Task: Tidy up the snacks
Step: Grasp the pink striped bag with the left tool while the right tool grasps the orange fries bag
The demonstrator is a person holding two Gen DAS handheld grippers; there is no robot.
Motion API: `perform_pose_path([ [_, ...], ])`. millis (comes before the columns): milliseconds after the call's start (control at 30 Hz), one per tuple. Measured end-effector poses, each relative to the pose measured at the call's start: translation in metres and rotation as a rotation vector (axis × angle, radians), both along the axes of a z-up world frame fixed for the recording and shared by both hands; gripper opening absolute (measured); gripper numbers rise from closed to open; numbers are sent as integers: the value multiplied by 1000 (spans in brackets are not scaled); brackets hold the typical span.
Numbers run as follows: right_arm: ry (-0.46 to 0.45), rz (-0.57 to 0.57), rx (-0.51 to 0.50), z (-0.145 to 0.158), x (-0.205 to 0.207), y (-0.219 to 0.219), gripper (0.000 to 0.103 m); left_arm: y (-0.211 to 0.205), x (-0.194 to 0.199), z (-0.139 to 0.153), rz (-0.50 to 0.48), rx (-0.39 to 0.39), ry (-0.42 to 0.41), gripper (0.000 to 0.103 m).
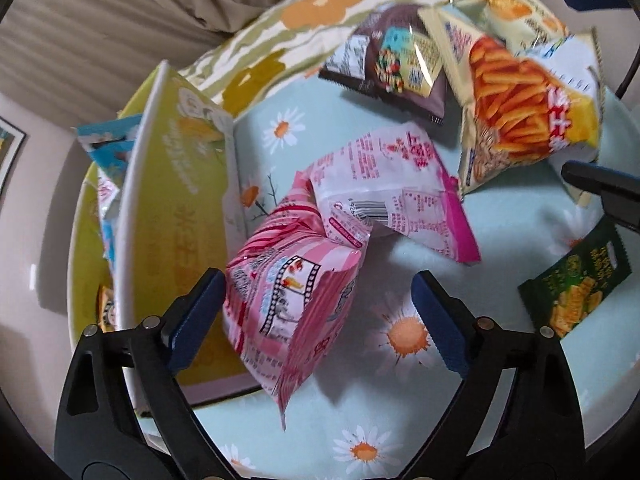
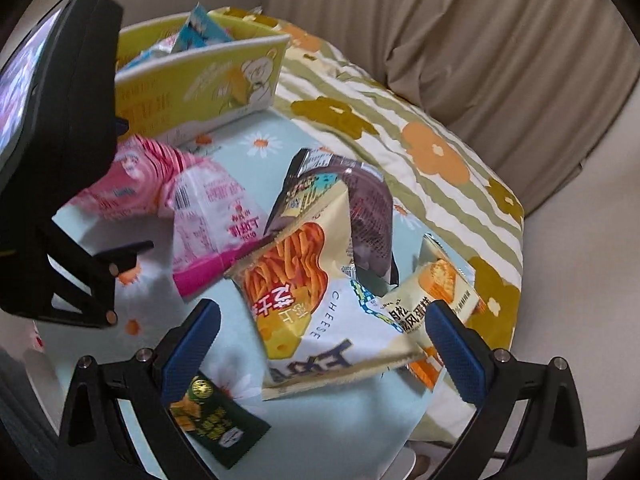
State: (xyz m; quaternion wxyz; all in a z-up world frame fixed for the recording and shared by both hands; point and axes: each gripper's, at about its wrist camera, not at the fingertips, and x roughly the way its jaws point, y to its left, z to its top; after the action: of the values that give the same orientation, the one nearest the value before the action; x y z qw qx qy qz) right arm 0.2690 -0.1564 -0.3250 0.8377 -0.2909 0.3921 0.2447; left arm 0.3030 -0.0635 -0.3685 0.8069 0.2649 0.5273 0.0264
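The left tool (image 1: 316,312) is spread wide, a pink striped snack packet (image 1: 288,300) between its pads but ungripped, beside the yellow box (image 1: 176,208). The right tool (image 2: 320,344), also spread, hovers over the cheese-stick bag (image 2: 304,300) on the daisy-print surface (image 2: 240,392).

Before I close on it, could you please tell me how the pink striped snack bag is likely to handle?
The pink striped snack bag looks puffed and creased, so it will probably give and crumple between the left gripper fingers. It likely weighs little for its size. Its glossy film may slip, so gripping a crimped edge seems safer.
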Motion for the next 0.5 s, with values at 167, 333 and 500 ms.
perform_pose_path([
  [167,17,21,-2,-10,10,-2,102,-3,8,-5,-18,43,-2,90],
  [333,25,37,5,-13,17,2,102,1,16,-3,-9,63,-2,84],
  [500,32,47,7,-18,23,7,102,8,23,-6,4,64,22,68],
])
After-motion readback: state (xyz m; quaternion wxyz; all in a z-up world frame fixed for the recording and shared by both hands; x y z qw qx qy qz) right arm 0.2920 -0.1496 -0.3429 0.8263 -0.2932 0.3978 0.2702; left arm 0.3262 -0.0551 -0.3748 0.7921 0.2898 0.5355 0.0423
